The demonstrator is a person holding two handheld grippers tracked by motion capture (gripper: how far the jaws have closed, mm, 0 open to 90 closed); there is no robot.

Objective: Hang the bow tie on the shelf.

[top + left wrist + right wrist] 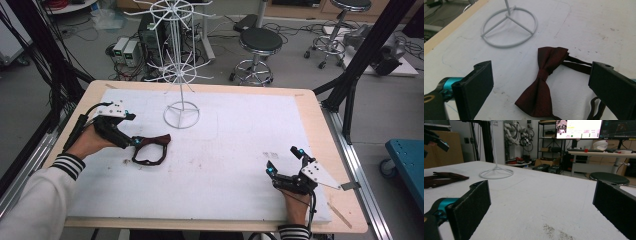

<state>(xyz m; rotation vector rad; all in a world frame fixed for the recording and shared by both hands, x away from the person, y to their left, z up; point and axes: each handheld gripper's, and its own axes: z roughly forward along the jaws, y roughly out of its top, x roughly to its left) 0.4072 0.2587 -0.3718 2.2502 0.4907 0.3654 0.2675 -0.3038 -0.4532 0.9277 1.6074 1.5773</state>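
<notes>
Your left claw hovers low over the desk with its jaws spread wide, straddling a dark red bow tie that lies flat on the white pad, its strap looped beside it. You look to be at the reaching step: nothing is gripped yet. The next move calls for lowering and closing on the tie, probably at its knot, without snagging the strap. Your right claw rests near the desk's right front corner, jaws also wide apart, holding nothing. A white wire rack stands just beyond the tie, perhaps where it should hang. The pad is scuffed and stained. Behind the desk: stools, cables, monitors.
</notes>
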